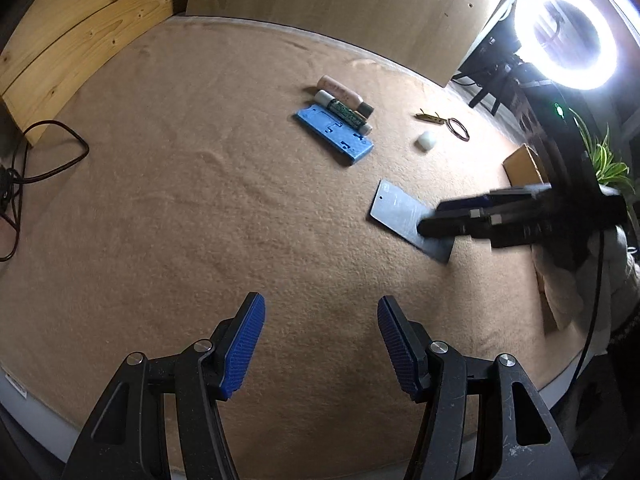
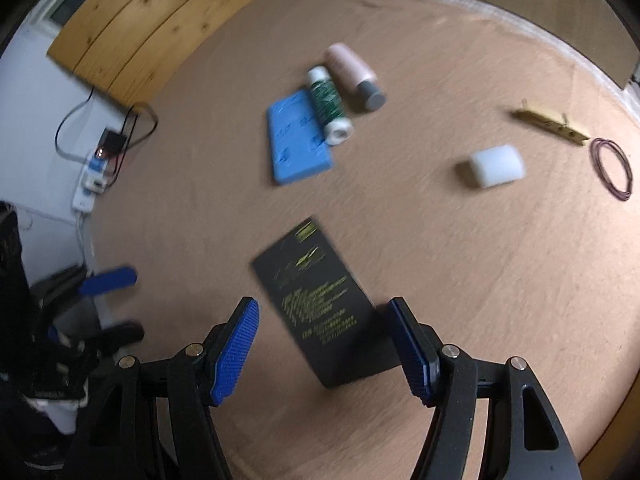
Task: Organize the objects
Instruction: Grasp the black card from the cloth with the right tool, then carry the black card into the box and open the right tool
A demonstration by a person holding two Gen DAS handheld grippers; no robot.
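Note:
A black card with yellow print (image 2: pixel 322 304) lies flat on the tan cloth; in the left wrist view it looks grey (image 1: pixel 404 214). My right gripper (image 2: pixel 324 344) is open, its blue pads on either side of the card's near end; it shows from the side in the left wrist view (image 1: pixel 430 220). My left gripper (image 1: pixel 320 344) is open and empty over bare cloth. Farther back a blue block (image 1: pixel 335 136) (image 2: pixel 298 140), a green-labelled tube (image 1: pixel 346 114) (image 2: pixel 330 106) and a pink bottle (image 1: pixel 346 96) (image 2: pixel 354 76) lie side by side.
A white eraser-like piece (image 2: pixel 496 166) (image 1: pixel 425 140), a wooden clothespin (image 2: pixel 554 122) (image 1: pixel 430 117) and a rubber band (image 2: pixel 612 168) (image 1: pixel 458 128) lie at the right. A ring light (image 1: pixel 566 34), a cardboard box (image 1: pixel 522 164) and a plant (image 1: pixel 608 164) stand beyond the right edge. Cables (image 1: pixel 40 156) lie at the left.

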